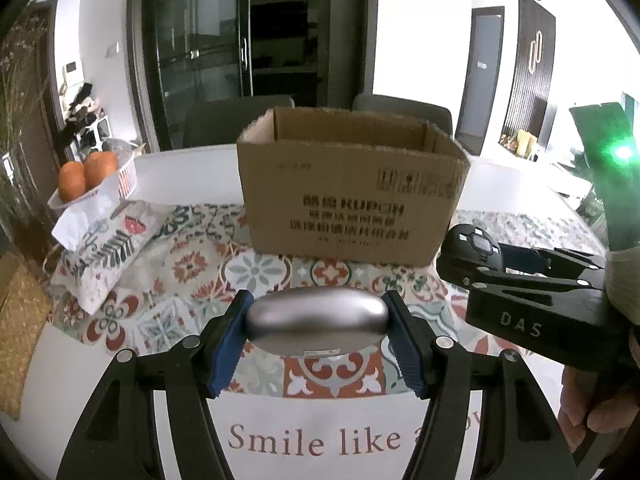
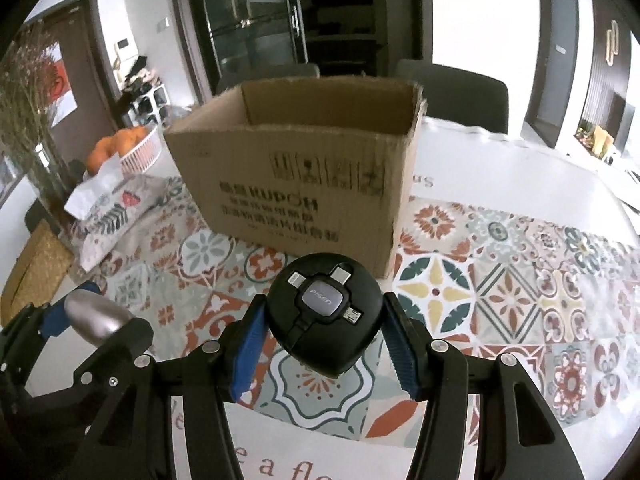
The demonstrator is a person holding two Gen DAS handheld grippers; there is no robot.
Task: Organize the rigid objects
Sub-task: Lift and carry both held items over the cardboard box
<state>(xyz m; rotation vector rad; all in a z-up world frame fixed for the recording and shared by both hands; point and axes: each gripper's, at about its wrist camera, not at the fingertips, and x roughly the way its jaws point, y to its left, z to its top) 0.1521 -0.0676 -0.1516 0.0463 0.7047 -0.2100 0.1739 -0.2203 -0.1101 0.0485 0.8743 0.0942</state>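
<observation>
My left gripper is shut on a smooth silver oval object, held across its long ends above the patterned tablecloth. My right gripper is shut on a round black cable adapter with a grey centre and several plugs. An open brown cardboard box stands upright on the table just beyond both grippers; what it holds is hidden. In the left wrist view the right gripper shows at the right with the black adapter. In the right wrist view the left gripper holds the silver object at the lower left.
A white basket of oranges and a patterned tissue pouch lie left of the box. A vase of dried flowers stands at far left. Two dark chairs sit behind the table. Bare tablecloth spreads right of the box.
</observation>
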